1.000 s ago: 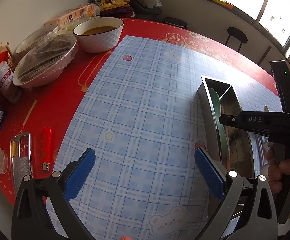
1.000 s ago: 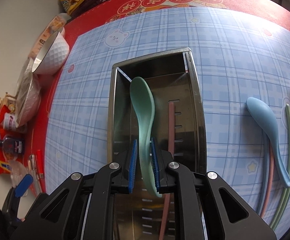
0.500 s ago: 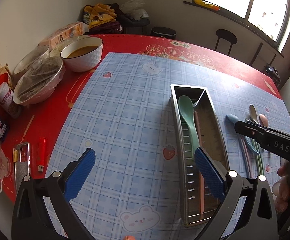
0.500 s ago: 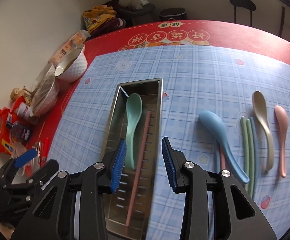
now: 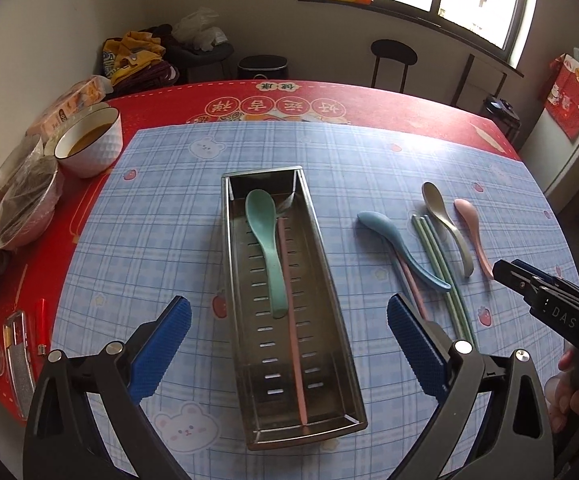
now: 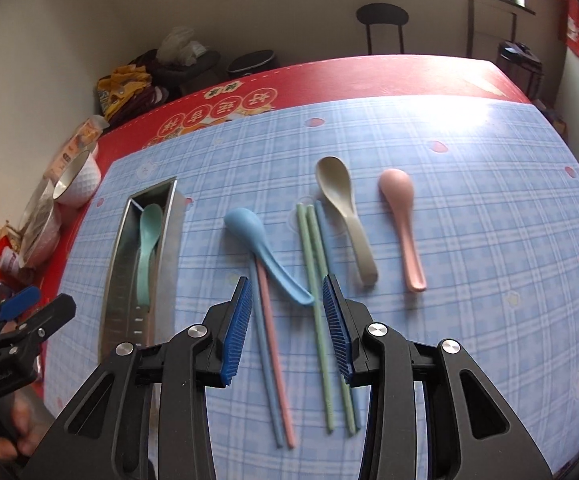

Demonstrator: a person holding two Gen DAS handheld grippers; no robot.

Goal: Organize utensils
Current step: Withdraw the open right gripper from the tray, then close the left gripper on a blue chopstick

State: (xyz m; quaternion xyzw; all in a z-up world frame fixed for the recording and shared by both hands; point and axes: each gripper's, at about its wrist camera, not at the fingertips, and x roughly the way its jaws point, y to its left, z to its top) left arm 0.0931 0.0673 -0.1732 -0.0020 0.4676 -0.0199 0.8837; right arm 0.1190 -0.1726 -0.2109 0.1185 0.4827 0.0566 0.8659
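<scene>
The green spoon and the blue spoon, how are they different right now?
The green spoon lies inside the metal tray, bowl up; the blue spoon lies out on the plaid mat, bowl down. The green spoon sits beside one pink chopstick; the blue spoon rests across another pink chopstick. Neither is gripped, and their shapes look alike.

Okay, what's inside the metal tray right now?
The metal tray holds a green spoon and one pink chopstick lying lengthwise on its slotted floor. From the right wrist view, the tray's near wall hides most of the chopstick.

Red table (image 5: 389, 106), blue plaid mat (image 5: 161, 216), steel tray (image 5: 331, 288), loose spoons (image 6: 403, 224), chopsticks (image 6: 315, 276), bowls (image 5: 89, 142)
</scene>
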